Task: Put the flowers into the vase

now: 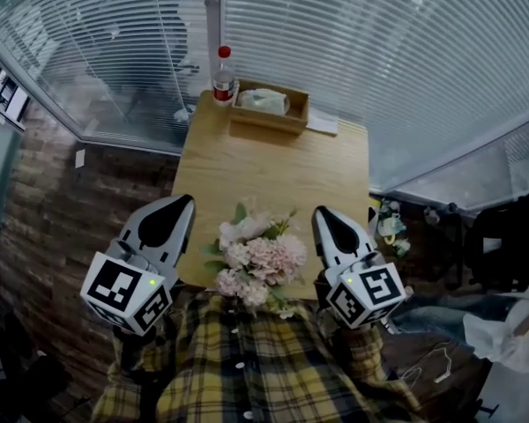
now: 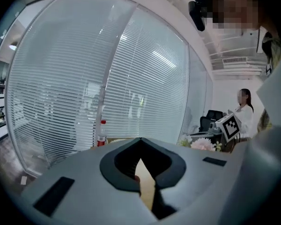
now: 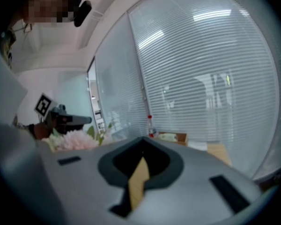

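Note:
A bouquet of pink and white flowers (image 1: 256,254) with green leaves stands at the near edge of the wooden table (image 1: 273,161), close to my checked shirt. No vase shows; whatever is under the blooms is hidden. My left gripper (image 1: 187,199) hovers to the left of the bouquet and my right gripper (image 1: 320,211) to the right, both apart from it. Each has its jaws together with nothing between them. The flowers (image 2: 201,144) appear at the right of the left gripper view, and the same flowers (image 3: 72,139) at the left of the right gripper view.
At the table's far end stand a red-capped bottle (image 1: 222,76) and a wooden box (image 1: 269,106) with a white paper (image 1: 322,123) beside it. Glass walls with blinds surround the table. A person (image 2: 245,108) stands far off in the left gripper view.

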A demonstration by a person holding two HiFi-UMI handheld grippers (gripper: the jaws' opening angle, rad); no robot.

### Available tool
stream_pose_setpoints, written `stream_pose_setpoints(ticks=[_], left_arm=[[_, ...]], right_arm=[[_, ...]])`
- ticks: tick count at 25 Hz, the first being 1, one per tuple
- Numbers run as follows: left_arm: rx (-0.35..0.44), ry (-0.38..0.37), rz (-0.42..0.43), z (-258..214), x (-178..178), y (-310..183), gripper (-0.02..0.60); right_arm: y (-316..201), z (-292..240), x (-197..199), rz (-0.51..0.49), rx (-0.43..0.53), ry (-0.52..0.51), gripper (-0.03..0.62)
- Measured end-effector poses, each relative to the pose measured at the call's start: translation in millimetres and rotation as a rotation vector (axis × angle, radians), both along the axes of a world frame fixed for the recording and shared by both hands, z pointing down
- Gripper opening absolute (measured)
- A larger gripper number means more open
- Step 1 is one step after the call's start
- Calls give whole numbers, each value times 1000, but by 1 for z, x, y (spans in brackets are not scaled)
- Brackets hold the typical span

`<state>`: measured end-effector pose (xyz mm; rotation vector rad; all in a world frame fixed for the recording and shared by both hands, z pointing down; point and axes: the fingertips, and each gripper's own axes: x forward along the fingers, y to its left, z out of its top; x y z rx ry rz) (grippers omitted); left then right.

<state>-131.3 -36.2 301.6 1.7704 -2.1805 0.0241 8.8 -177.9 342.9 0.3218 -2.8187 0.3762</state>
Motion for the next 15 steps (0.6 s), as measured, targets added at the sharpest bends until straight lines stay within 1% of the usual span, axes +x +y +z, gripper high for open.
stream_pose_setpoints(ticks=[3, 7, 11, 15], left_arm=[[42, -34, 6, -19, 1, -17, 9], [67, -88, 3, -36, 3, -35, 9], [100, -98, 32, -48, 11, -48, 9], [109, -98, 50, -51, 16, -53, 9]], right_arm=[[-3, -14, -6, -6, 19, -27, 13], [-5, -36, -15, -14, 48, -61, 13], [-7, -52, -21, -10, 74, -89, 13], [-7, -62, -22, -10, 89, -100, 13]])
